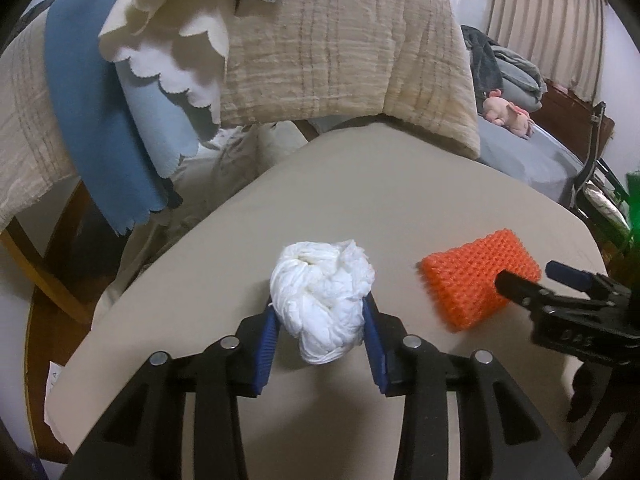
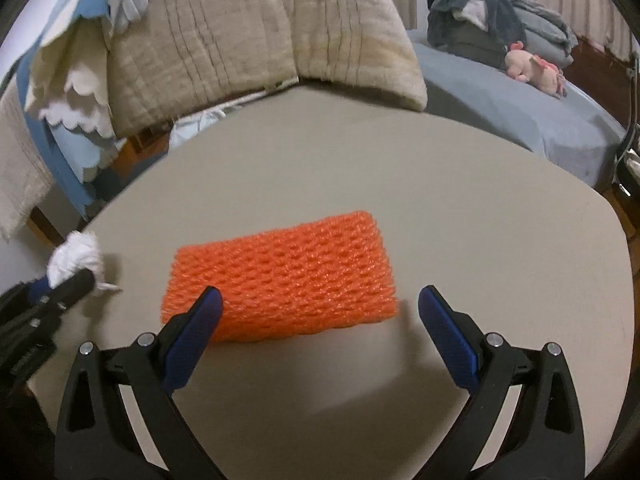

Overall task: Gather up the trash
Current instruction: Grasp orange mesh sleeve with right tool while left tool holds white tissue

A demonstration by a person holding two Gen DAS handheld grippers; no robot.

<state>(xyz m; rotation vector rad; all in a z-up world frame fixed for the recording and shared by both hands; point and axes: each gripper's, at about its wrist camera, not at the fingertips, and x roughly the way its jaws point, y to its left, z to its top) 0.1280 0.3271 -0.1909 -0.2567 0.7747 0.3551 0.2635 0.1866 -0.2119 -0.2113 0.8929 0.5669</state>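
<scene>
A big tan table [image 2: 320, 152] fills the middle of both views. The orange foam net [image 2: 280, 280] lies in the middle, between the wide-open fingers of the right claw [image 2: 320, 300]. The left claw [image 1: 322, 308] squeezes a white paper ball [image 1: 322, 300], bottom middle.

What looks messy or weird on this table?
Two bits of rubbish: a crumpled white tissue wad, pinched in the left gripper, and an orange foam net lying loose in front of the open right gripper. Nothing looks spilled or broken.
</scene>
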